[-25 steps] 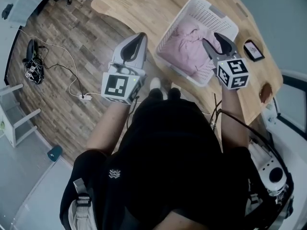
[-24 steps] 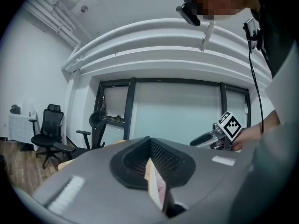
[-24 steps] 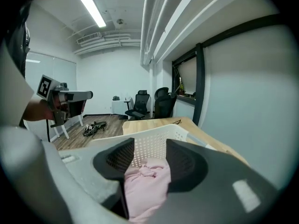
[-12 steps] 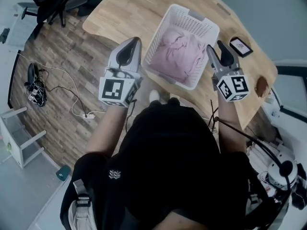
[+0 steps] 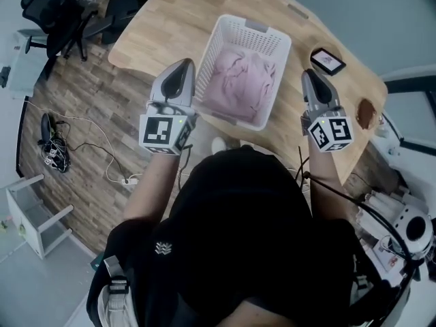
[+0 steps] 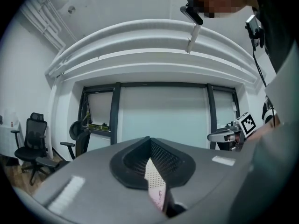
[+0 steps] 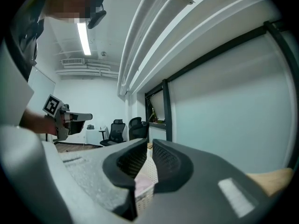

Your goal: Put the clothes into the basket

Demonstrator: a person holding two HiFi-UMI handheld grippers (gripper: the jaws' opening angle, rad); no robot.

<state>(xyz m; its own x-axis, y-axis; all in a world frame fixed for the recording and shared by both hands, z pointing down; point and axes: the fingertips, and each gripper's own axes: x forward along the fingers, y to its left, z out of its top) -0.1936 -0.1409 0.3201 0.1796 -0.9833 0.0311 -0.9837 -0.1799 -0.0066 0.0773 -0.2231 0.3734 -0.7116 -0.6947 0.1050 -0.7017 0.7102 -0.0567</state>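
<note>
A white mesh basket [image 5: 271, 45] stands on the wooden table [image 5: 153, 29] with pink clothes [image 5: 240, 84] heaped inside. My left gripper [image 5: 182, 67] hovers by the basket's left wall, shut and holding nothing; in the left gripper view its jaws [image 6: 149, 141] meet at the tips, with basket mesh showing below. My right gripper [image 5: 308, 75] hangs just right of the basket. Its jaws [image 7: 148, 143] have just been closing and now stand shut with nothing between them. Each gripper view shows the other gripper off to the side, level in the air.
A dark phone-like slab [image 5: 328, 60] and a small brown object [image 5: 366, 112] lie on the table's right part. Office chairs [image 5: 71, 9] stand at the far left. Cables [image 5: 51, 145] and a white stand [image 5: 27, 213] are on the wood floor.
The right gripper's jaws went from spread over the clothes to shut, and it drew out to the basket's right. Both grippers moved back from the basket and rose slightly.
</note>
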